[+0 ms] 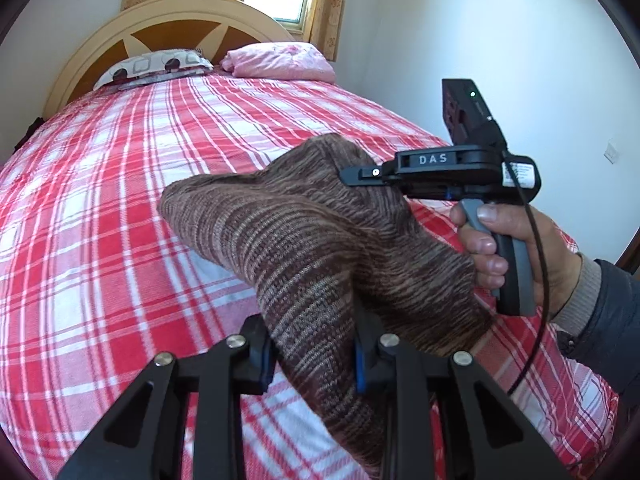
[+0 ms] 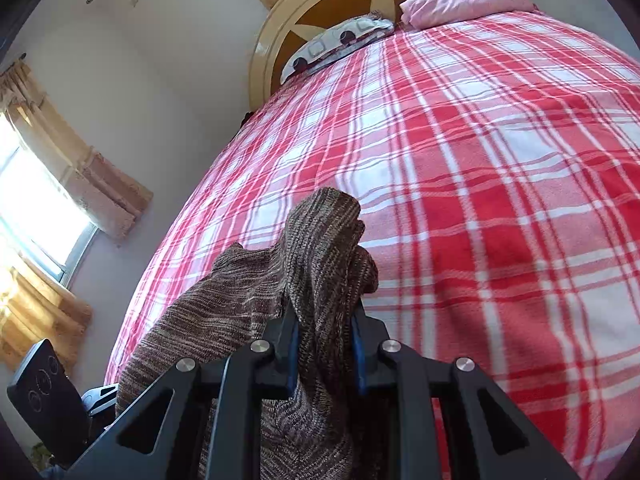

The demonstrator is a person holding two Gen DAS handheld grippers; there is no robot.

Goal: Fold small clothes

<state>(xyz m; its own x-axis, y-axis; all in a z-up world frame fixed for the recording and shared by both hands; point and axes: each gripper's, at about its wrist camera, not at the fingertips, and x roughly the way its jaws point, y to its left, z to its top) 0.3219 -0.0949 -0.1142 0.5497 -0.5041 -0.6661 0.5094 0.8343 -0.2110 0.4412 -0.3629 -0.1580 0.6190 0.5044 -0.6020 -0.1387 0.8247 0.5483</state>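
Brown marled knit garment (image 1: 320, 240), small, off the bed between my two grippers; most of it hangs in the air above the red-and-white plaid bedspread (image 1: 120, 200), one rounded end drooping toward the cover at the far side; whether that end touches the cover, I cannot tell.

Left gripper (image 1: 316, 356): blue pads clamped on a thick fold of the knit, cloth bunched between them and spilling down below the jaws; right gripper (image 2: 326, 354): likewise pinched on a gathered ridge of the same garment, fabric standing up past the fingertips and trailing off to the left.

Reason for the two-point hold, as I judge it: lift the piece clear so it hangs and can be spread flat on the open plaid; both grips are on bunched cloth, not clean corners, so it will likely land rumpled.

Pose: both tools tilt downward toward the bed; my right hand (image 1: 504, 248) shows in the left view, fingers wrapped round the grey handle, cable trailing past the wrist, dark sleeve (image 1: 608, 312) behind.

Outward: two pillows, patterned (image 1: 156, 66) and pink (image 1: 280, 62), at the headboard (image 1: 172, 20), well apart from the work; curtained window (image 2: 36, 184) to the side.
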